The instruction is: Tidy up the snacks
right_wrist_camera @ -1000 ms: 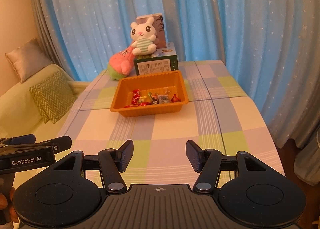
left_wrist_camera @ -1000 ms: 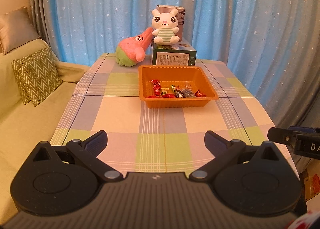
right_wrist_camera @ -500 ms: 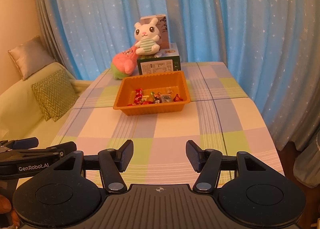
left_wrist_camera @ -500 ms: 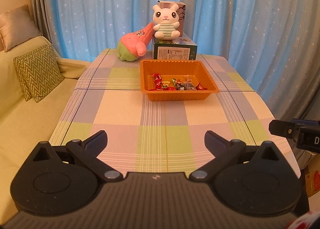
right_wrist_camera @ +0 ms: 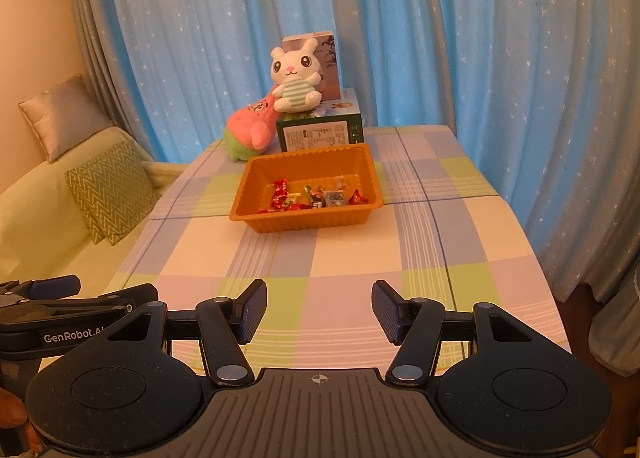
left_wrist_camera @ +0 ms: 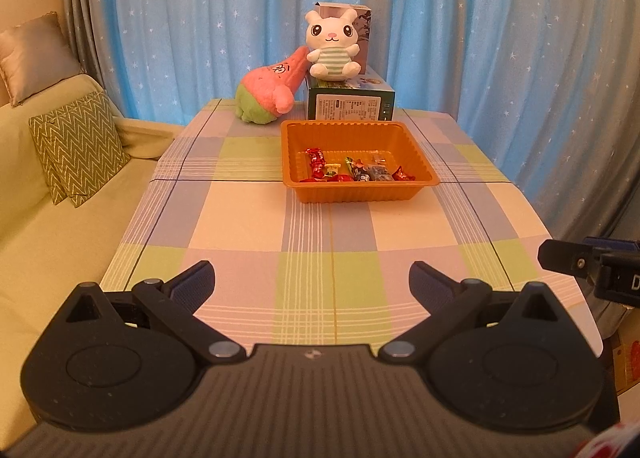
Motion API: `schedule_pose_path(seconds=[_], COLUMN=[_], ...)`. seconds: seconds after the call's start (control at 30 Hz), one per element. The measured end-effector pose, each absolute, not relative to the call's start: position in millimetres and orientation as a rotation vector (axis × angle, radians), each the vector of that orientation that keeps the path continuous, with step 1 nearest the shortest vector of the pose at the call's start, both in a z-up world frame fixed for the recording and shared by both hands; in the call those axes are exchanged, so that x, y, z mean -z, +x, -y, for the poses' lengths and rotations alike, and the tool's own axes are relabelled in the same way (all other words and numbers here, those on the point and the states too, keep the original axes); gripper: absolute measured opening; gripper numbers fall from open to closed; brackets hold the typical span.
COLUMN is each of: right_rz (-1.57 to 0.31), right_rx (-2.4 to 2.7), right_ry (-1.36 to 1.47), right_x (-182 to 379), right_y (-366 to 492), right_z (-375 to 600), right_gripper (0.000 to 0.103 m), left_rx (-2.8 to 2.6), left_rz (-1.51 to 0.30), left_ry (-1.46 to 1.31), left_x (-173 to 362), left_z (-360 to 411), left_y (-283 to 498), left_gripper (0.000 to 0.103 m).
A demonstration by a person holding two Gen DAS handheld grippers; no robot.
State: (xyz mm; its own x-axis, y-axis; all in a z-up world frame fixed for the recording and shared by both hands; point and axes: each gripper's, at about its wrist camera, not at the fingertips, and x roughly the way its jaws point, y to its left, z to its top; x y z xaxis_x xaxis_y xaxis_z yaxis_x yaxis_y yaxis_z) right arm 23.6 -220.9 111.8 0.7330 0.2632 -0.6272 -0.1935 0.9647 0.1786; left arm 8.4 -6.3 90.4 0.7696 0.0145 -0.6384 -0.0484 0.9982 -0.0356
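Near the orange tray (left_wrist_camera: 424,157) on the checked tablecloth (left_wrist_camera: 240,218): wrapped candies (left_wrist_camera: 352,171) heaped inside along its near wall; left gripper (left_wrist_camera: 312,284) and right gripper (right_wrist_camera: 319,312) well short of it, both spread wide, holding nothing.
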Motion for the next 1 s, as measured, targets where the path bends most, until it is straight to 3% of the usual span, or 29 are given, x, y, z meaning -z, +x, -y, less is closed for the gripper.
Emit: schedule_pose_path(seconds=[1.0], right_rz=[-0.712], right_rx=[-0.251], right_ry=[0.101], right_x=[-110.6], right_y=[23.9], right_z=[221.1], right_gripper=[0.058], left_rx=[-0.029], left_rz=[-0.691], left_ry=[-0.050], left_x=[-93.6], left_z=[9.0], left_y=[9.9], left_gripper=[0.103])
